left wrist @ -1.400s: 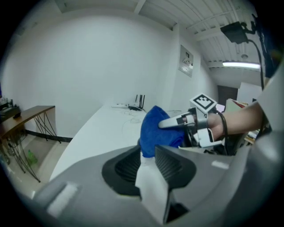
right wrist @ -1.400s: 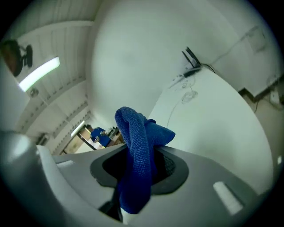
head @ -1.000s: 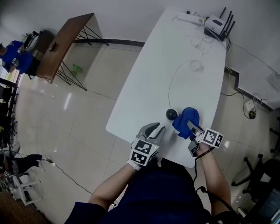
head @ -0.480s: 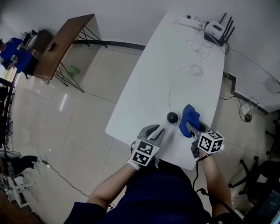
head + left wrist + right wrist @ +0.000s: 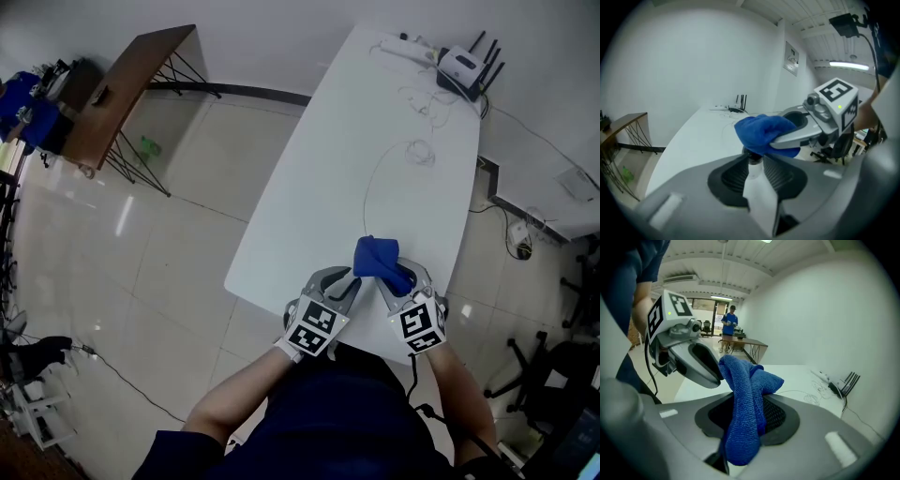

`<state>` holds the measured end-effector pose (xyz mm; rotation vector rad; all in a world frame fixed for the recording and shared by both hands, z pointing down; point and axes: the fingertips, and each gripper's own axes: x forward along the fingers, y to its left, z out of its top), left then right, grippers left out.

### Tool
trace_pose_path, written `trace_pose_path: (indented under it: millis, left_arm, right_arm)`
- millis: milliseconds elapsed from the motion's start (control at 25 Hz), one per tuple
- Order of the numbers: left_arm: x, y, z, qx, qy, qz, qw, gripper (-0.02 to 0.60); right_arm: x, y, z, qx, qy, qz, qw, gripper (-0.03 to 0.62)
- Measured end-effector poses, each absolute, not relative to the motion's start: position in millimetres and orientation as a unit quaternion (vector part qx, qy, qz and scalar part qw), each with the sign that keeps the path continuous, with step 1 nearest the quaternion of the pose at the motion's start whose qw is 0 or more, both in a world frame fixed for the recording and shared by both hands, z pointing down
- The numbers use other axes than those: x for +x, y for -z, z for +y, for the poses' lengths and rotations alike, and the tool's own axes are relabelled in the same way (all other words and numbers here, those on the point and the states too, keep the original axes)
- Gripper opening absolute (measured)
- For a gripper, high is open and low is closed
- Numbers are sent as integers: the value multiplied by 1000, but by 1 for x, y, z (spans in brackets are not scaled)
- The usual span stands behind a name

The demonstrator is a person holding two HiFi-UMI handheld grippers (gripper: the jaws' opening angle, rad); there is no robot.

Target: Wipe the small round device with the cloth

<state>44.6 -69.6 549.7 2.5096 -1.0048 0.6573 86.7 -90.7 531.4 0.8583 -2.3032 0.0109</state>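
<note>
The blue cloth (image 5: 373,255) hangs bunched from my right gripper (image 5: 398,274), which is shut on it; in the right gripper view the cloth (image 5: 745,408) fills the gap between the jaws. In the head view the cloth lies over the small round device and hides it. In the left gripper view a dark bit of the device (image 5: 751,158) shows under the cloth (image 5: 761,133), right at the tips of my left gripper (image 5: 751,163). The jaws of the left gripper (image 5: 342,279) stand a little apart, with white table showing between them.
The white table (image 5: 375,112) carries a thin cable (image 5: 366,192) leading to a router (image 5: 461,64) and a power strip (image 5: 403,42) at its far end. My grippers work near its front edge. A wooden table (image 5: 122,94) stands on the floor at the left.
My right gripper has rolled over and carried the cloth left and up onto the device, which no longer shows in the head view. The left gripper has hardly moved.
</note>
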Motion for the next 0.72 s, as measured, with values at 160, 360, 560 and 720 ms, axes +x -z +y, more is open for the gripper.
trace_pose_path:
  millis: [160, 360, 560, 720]
  left_arm:
    - [50, -555, -74, 888, -243, -346, 181, 100]
    - [61, -572, -81, 887, -258, -334, 188, 100]
    - [66, -594, -86, 881, -276, -323, 209, 100]
    - [64, -604, -83, 877, -285, -321, 216, 100]
  right_arm:
    - [115, -536, -113, 343, -159, -891, 252, 144]
    - [147, -559, -139, 312, -333, -868, 199, 144]
    - [147, -610, -138, 223, -403, -851, 254, 143]
    - [148, -650, -137, 191, -423, -831, 307, 143]
